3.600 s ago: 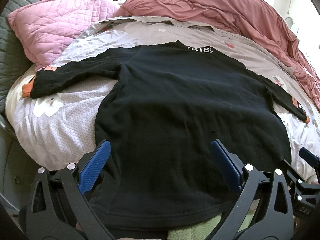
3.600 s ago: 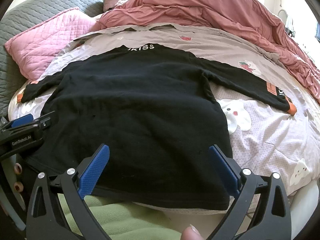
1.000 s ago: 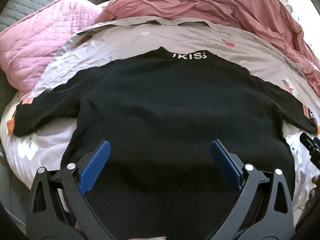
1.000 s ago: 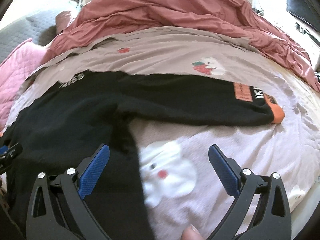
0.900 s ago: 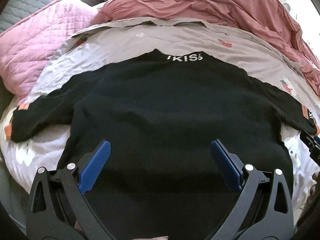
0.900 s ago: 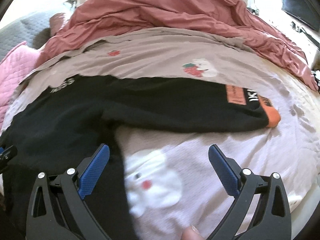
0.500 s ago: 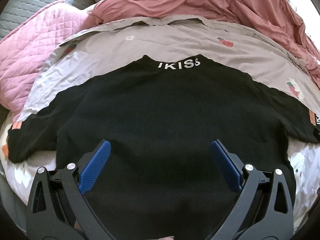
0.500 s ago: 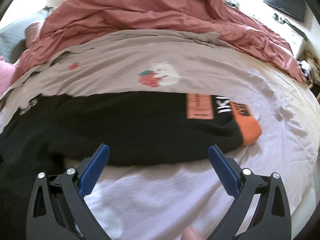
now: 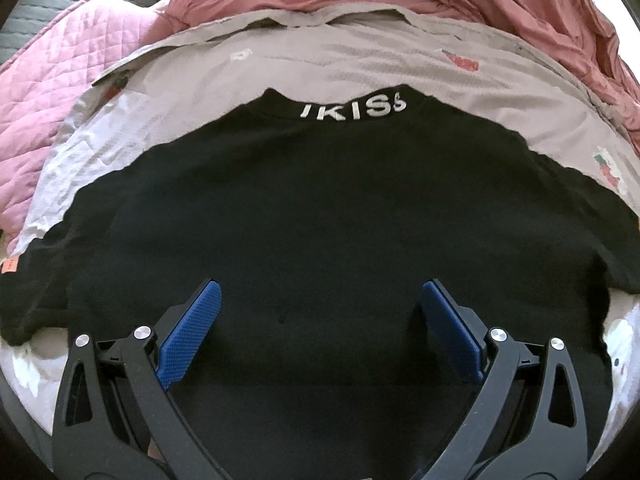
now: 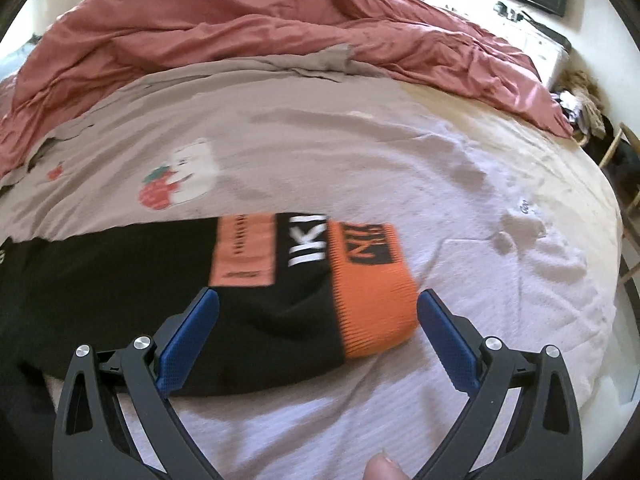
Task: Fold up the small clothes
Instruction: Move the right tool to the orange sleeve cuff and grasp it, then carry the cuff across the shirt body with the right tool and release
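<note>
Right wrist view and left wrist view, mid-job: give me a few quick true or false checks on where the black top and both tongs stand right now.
1. The right tongs are shut on the orange cuff. False: they are open, with the cuff lying between the blue pads, ungripped.
2. The black top lies spread flat on the bed sheet, white collar lettering at the far end. True.
3. The left tongs are open over the body of the top. True.
4. The sleeve is already folded across the chest. False: it stretches out sideways on the sheet.
5. A pink quilted pillow sits at the far left in the left wrist view. True.
</note>
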A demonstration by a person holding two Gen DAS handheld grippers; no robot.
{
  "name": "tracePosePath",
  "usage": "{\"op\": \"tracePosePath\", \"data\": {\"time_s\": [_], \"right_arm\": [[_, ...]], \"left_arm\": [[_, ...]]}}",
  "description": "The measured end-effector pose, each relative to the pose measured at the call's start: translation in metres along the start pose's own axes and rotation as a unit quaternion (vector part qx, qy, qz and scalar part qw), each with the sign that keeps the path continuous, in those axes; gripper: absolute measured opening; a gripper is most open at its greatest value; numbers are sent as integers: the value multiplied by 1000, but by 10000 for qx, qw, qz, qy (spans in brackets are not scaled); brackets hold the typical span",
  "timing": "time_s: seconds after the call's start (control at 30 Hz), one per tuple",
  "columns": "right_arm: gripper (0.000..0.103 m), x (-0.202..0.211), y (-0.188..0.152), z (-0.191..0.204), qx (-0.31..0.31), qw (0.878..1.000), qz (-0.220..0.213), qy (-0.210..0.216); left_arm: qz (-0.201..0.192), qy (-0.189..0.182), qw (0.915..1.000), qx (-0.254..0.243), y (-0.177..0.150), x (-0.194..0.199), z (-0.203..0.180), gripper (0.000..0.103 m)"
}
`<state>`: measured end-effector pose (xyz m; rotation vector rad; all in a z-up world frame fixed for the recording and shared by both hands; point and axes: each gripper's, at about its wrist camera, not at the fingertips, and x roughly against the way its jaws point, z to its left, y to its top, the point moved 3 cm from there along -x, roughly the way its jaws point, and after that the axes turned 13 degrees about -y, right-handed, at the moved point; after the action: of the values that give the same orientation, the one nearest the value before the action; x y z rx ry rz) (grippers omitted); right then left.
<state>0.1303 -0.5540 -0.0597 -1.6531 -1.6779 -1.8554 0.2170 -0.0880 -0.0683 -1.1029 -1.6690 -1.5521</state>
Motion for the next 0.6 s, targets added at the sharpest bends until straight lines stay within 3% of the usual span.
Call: {"op": "tracePosePath", "data": {"time_s": [0.27, 0.33, 0.37, 0.43, 0.47, 0.53, 0.57, 0.6], "right_arm": [[97, -21, 8, -10, -89, 9998, 118, 94], [83, -24, 8, -10, -144, 9996, 167, 185], [65, -27, 8, -10, -169, 9994, 225, 206], [59, -28, 8, -12, -212, 9990, 237, 311], [45, -27, 9, -14, -260, 9988, 187, 370], [31, -23, 10, -20, -403, 9972, 115, 625], [13, -18, 11, -20, -408, 9951, 64, 896], [13, -15, 12, -19, -374, 9947, 28, 962]], "left_arm": [[-67, 24, 10000, -69, 0, -8, 2, 94], [-73, 20, 9999, -77, 0, -8, 3, 94], [-74, 15, 9999, -73, 0, -9, 3, 94], [-78, -8, 10000, -49, 0, -9, 4, 94], [-81, -18, 10000, -36, 0, -9, 4, 94], [-89, -22, 10000, -28, -1, -9, 4, 94], [-88, -17, 10000, -32, 0, -9, 4, 94], [-97, -12, 9999, -41, 0, -9, 3, 94]]}}
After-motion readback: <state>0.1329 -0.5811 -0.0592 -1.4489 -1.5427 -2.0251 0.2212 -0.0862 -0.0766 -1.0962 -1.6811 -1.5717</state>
